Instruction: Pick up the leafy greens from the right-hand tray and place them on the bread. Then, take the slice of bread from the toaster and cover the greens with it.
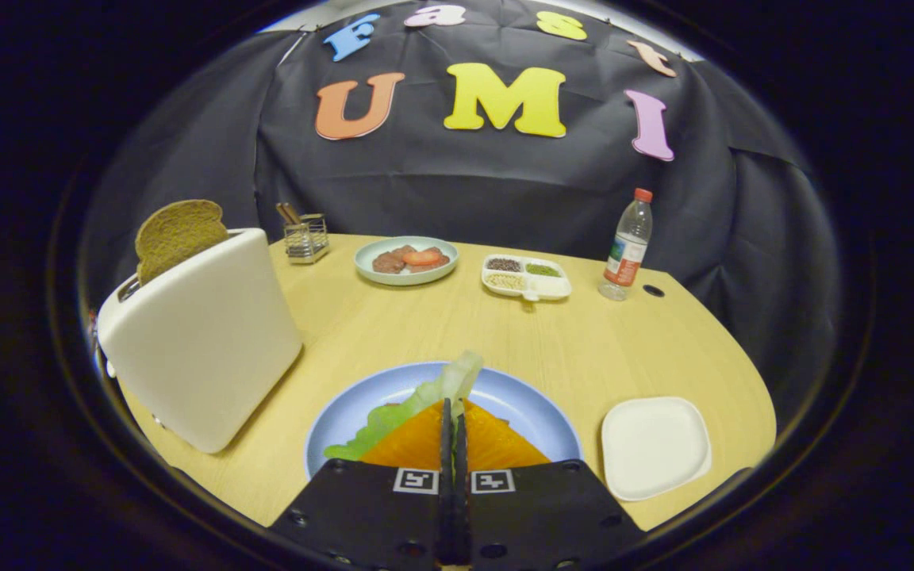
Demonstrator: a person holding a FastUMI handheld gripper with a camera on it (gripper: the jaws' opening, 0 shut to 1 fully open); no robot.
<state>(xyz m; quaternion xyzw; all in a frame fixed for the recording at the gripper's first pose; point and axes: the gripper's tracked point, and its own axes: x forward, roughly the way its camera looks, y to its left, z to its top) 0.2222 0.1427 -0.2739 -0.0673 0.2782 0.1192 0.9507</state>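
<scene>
My gripper (454, 414) hangs low over a blue plate (532, 408), its fingers pressed together on the leafy greens (393, 416). The pale green leaf sticks up just past the fingertips and trails off to the left of them. It lies over an orange-brown slice of bread (497, 448) on that plate, partly hidden by the fingers. To the left stands a white toaster (203, 341) with a brown slice of bread (178, 234) poking out of its top slot. The white square tray (655, 448) to the right of the plate is bare.
Across the wooden table (584, 349) sit a pale plate of meat and tomato (406, 260), a divided white dish of grains (526, 277), a water bottle (627, 247) and a small metal holder (305, 236). The table's edge curves round close behind the square tray.
</scene>
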